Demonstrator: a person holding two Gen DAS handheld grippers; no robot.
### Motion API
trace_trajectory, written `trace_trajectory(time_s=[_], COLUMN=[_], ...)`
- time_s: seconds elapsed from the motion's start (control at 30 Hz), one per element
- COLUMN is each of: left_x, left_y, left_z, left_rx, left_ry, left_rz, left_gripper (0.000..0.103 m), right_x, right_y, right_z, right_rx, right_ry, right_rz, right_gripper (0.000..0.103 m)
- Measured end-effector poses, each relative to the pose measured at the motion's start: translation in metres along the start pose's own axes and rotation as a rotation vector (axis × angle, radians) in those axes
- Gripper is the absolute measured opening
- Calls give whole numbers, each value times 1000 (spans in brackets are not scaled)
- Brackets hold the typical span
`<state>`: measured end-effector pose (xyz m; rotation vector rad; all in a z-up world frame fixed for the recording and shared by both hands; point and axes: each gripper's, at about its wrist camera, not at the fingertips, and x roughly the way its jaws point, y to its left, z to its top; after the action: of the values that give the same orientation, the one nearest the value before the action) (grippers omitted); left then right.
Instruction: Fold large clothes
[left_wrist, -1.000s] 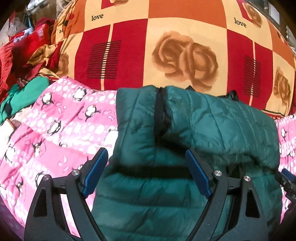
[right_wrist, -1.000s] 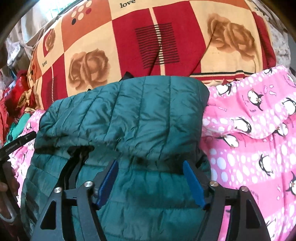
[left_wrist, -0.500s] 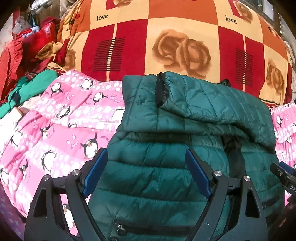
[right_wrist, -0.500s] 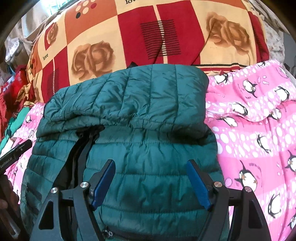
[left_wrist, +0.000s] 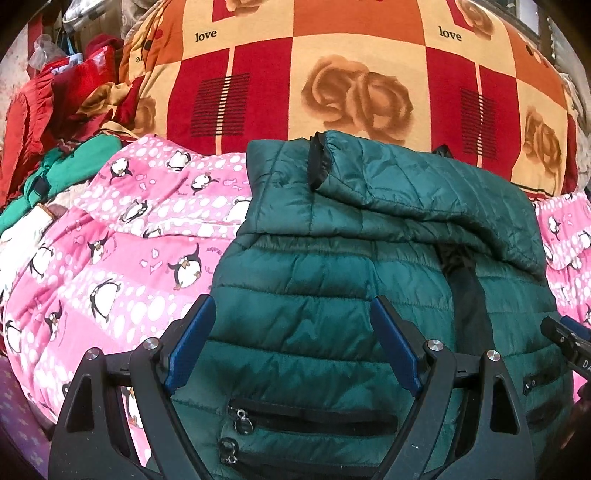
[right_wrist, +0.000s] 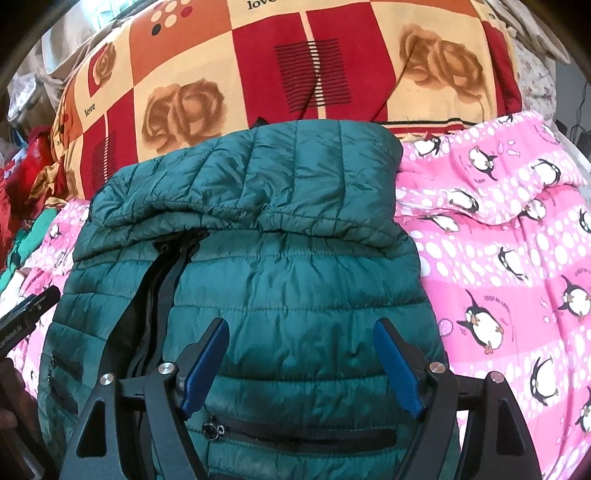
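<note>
Hovering both claws over the green puffer jacket (left_wrist: 332, 295), I am keeping them wide apart and gripping nothing. The left gripper (left_wrist: 291, 343) is hanging above the jacket's left front panel, just beyond the zip pocket (left_wrist: 314, 417); the right gripper (right_wrist: 301, 365) is hanging above the right panel in the same way. The jacket is lying front up on the pink penguin blanket (right_wrist: 498, 258), with its sleeves folded across the chest, so the bulk is already gathered toward the far end. A sleeve's black cuff (left_wrist: 318, 162) is resting on top at the left. I am judging that the lower hem is the part left to bring up, which is why both claws are sitting spread, one over each half, ready to pinch it evenly.
</note>
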<state>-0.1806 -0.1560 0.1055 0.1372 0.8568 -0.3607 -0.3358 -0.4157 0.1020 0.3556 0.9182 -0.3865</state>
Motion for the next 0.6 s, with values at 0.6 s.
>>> trace_trajectory(time_s=[0.6], left_x=[-15], left_y=[11], left_z=[-34], left_rx=[5], left_ry=[48], left_rz=[-35], left_gripper=[86], right_x=[-12], right_y=[-7], right_z=[-26], right_rx=[3], right_ry=[22], right_rz=[-40], right_gripper=[79])
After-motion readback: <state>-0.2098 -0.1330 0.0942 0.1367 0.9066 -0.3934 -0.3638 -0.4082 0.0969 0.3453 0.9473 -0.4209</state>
